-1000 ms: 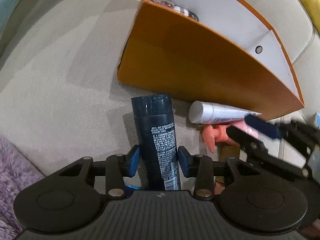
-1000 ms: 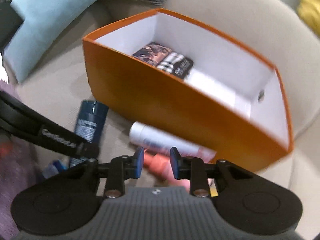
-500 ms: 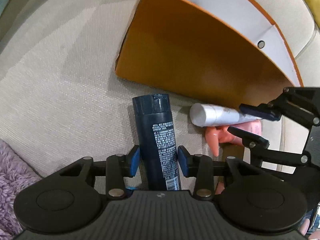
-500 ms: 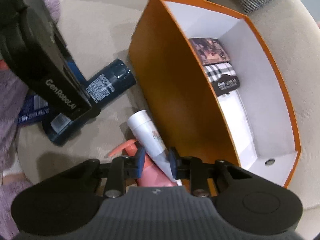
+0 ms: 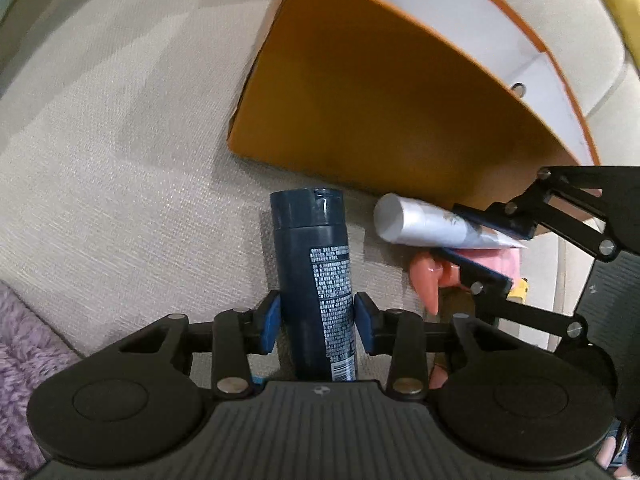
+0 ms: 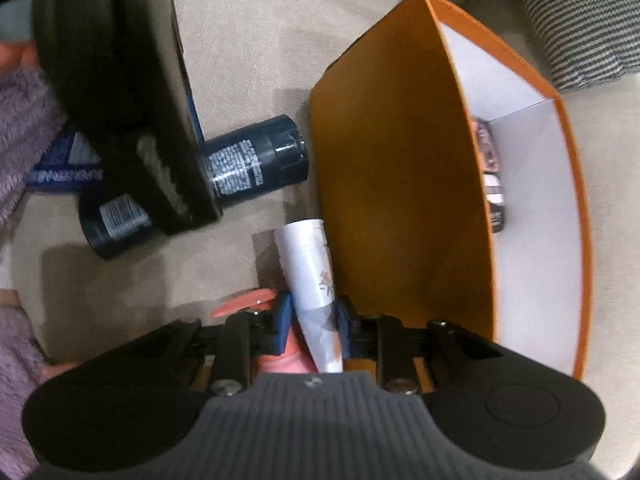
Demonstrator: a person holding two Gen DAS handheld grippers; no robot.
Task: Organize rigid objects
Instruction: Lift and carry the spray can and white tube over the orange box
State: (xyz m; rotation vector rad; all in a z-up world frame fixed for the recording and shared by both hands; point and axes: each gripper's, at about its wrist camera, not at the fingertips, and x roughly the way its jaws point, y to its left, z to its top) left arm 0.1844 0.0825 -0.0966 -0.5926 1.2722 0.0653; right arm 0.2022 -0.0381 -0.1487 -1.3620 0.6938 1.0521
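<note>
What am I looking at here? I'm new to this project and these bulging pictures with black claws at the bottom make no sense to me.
No robot here: a person holds a two-finger gripper in each hand, and each one carries a wide-angle camera looking along its fingers.

The left gripper straddles a dark blue bottle lying on a beige sofa cushion; whether its blue pads actually press on it I cannot tell.

The right gripper is closing its jaws around a white tube, which lies over a pink object beside an orange box.

The box already holds a few small packages. The aim is tidying such items away.
</note>
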